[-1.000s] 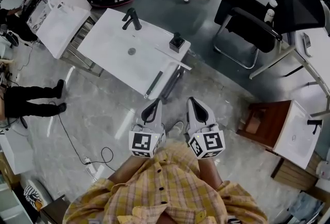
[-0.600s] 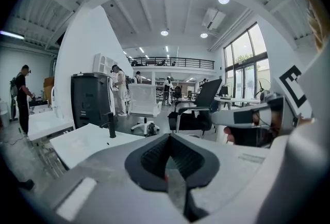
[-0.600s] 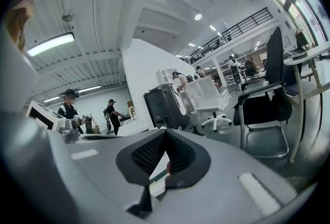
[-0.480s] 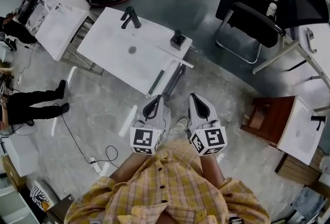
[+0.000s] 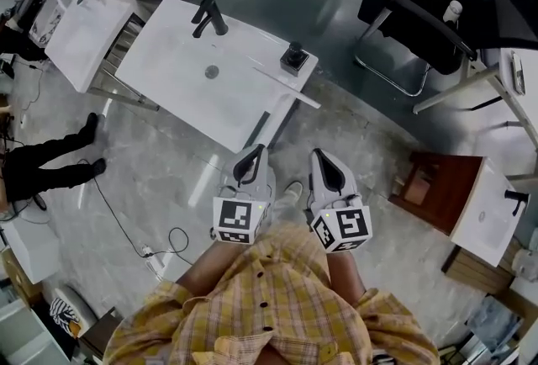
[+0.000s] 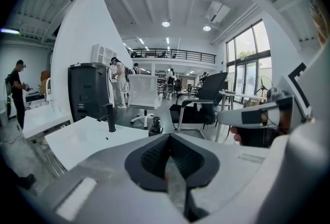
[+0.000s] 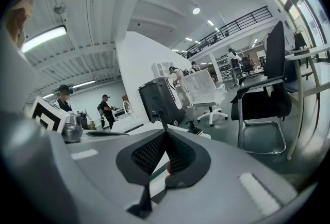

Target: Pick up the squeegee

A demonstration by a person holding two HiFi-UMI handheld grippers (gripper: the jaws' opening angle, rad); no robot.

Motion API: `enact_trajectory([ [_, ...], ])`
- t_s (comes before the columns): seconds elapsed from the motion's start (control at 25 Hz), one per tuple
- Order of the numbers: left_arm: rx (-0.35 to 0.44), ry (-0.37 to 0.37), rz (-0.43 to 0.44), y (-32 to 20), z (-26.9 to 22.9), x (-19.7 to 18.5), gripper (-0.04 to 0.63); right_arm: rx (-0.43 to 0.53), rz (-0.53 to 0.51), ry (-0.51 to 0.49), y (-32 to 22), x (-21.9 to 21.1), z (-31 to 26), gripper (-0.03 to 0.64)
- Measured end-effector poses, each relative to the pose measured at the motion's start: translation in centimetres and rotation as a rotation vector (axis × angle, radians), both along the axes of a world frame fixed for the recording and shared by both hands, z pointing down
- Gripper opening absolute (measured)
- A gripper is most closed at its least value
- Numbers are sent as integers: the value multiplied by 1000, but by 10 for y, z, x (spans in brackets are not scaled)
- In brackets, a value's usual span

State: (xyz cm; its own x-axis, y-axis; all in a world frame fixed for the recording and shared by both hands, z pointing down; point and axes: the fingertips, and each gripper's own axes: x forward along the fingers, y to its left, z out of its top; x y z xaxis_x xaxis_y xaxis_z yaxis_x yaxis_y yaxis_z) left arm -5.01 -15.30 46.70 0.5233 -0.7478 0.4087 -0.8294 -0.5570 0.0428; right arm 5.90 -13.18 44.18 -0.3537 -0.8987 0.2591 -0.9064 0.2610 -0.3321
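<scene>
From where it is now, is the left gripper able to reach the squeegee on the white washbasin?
Probably yes: the squeegee lies at the near edge of the white washbasin, ahead of the left gripper, with nothing between them. Its jaws are together and must open.

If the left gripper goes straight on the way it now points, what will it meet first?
Probably the dark squeegee lying along the near edge of the white sink counter, just ahead of the left gripper. Height is unclear, so it might pass above it.
</scene>
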Motion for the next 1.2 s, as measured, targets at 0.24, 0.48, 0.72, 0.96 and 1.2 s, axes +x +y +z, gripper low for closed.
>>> enact_trajectory([
  [0.24, -37, -12, 23, -20, 14, 1, 2, -37, 18, 5, -19, 0, 15, 0],
  [0.48, -86, -38, 51, -41, 33, 0, 2, -69, 38, 9, -36, -4, 28, 0],
  [0.72, -138, -56, 64, -59, 50, 0, 2, -102, 56, 11, -47, -7, 40, 0],
  [0.96, -198, -80, 63, -70, 72, -2, 2, -140, 65, 10, -54, -10, 54, 0],
  [1.2, -252, -96, 79, -79, 92, 1, 2, -171, 75, -5, -59, -10, 68, 0],
])
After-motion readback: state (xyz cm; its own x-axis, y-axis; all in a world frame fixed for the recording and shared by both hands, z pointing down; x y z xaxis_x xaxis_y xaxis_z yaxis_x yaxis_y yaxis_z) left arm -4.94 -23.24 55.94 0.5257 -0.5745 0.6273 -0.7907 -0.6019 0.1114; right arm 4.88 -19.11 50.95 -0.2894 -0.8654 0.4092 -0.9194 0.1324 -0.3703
